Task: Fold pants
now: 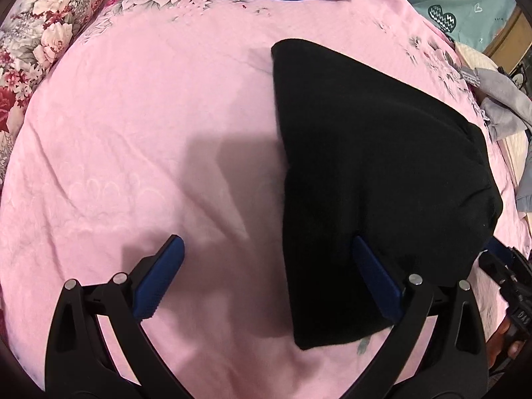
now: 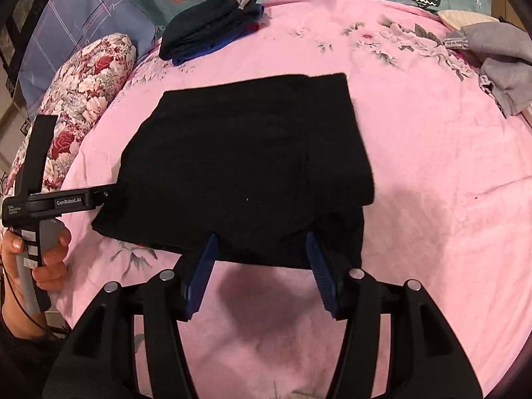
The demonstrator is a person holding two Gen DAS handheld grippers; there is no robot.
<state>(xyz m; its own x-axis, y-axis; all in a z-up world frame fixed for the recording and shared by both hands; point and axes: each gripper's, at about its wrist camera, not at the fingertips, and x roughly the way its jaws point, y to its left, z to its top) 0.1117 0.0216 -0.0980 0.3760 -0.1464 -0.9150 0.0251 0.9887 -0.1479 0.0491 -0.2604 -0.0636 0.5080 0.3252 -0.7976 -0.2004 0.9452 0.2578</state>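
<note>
Finishing the fold calls for the black pants [image 2: 239, 163], already a compact rectangle at the middle of the pink bedsheet [image 2: 432, 173], to be pressed flat and squared along the near hem. Both jaws are spread wide and grip nothing: the right gripper [image 2: 261, 242] hovers at the hem at 6 o'clock, the left gripper [image 1: 266, 244] at the bundle's left edge. Bare sheet lies open toward 3 o'clock; folded dark clothes [image 2: 212, 30] sit at 11, grey garments [image 2: 498, 66] at 2.

Grey garment [image 2: 502, 66] cut off right.
</note>
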